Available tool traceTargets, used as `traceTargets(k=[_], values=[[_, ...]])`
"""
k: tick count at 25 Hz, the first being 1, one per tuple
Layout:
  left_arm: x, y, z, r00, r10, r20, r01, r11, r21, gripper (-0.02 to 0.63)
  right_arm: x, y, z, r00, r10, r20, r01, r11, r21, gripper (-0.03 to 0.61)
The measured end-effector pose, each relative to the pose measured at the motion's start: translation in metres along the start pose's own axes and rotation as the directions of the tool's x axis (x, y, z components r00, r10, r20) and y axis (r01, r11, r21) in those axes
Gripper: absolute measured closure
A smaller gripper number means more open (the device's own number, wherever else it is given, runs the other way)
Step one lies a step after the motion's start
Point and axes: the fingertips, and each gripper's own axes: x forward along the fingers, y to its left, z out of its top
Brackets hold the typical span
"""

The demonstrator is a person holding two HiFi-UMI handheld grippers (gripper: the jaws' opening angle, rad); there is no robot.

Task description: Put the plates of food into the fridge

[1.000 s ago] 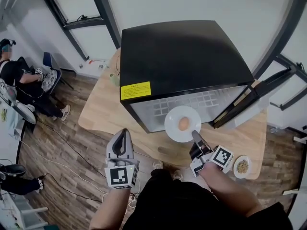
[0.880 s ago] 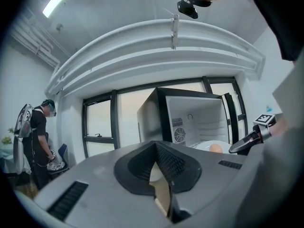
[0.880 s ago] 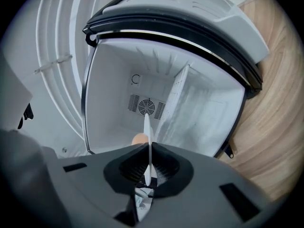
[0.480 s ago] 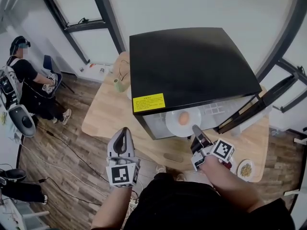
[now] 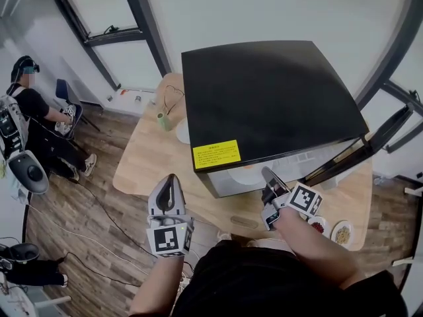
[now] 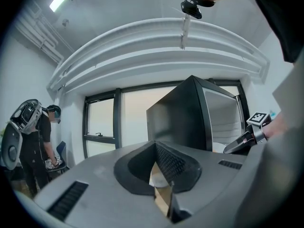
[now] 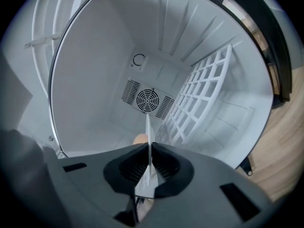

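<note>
A black mini fridge stands on the wooden table with its door swung open to the right. My right gripper is shut on the rim of a white plate, which reaches into the fridge's opening. In the right gripper view the plate shows edge-on between the jaws of the right gripper, with a tan, egg-like piece of food on it, inside the white fridge cavity. My left gripper hangs shut and empty near the table's front edge.
Two small plates of food sit at the table's right end. A white plate and a green cup are left of the fridge. A white wire shelf is in the cavity. A person is at far left.
My right gripper has carried the plate forward from in front of the fridge into its opening. The left gripper has hardly moved.
</note>
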Motion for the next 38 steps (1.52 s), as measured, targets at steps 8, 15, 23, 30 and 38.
traceTargets(k=[8,15,23,30,38], values=[[0.018,0.013,-0.011,1.0,-0.02,-0.015,0.02,1.0,-0.014,0.609,0.024,0.006,0.003,0.998,-0.067,-0.016,0.065,0.994,-0.084,0.545],[0.03,0.021,-0.019,0.999,-0.054,-0.003,0.054,0.998,-0.036,0.609,0.037,0.01,0.004,0.983,-0.179,-0.031,0.165,0.951,-0.261,0.517],[0.038,0.027,-0.032,0.994,-0.11,-0.006,0.11,0.992,-0.061,0.609,0.029,-0.005,0.014,0.928,-0.368,0.05,0.348,0.812,-0.469,0.437],[0.041,0.016,-0.035,0.986,-0.164,-0.021,0.164,0.986,-0.036,0.61,0.011,-0.004,0.026,0.935,-0.327,0.139,0.354,0.82,-0.449,0.426],[0.013,0.007,-0.008,0.993,-0.112,0.021,0.112,0.994,-0.016,0.609,-0.031,0.002,0.032,0.964,-0.207,0.165,0.256,0.886,-0.387,0.429]])
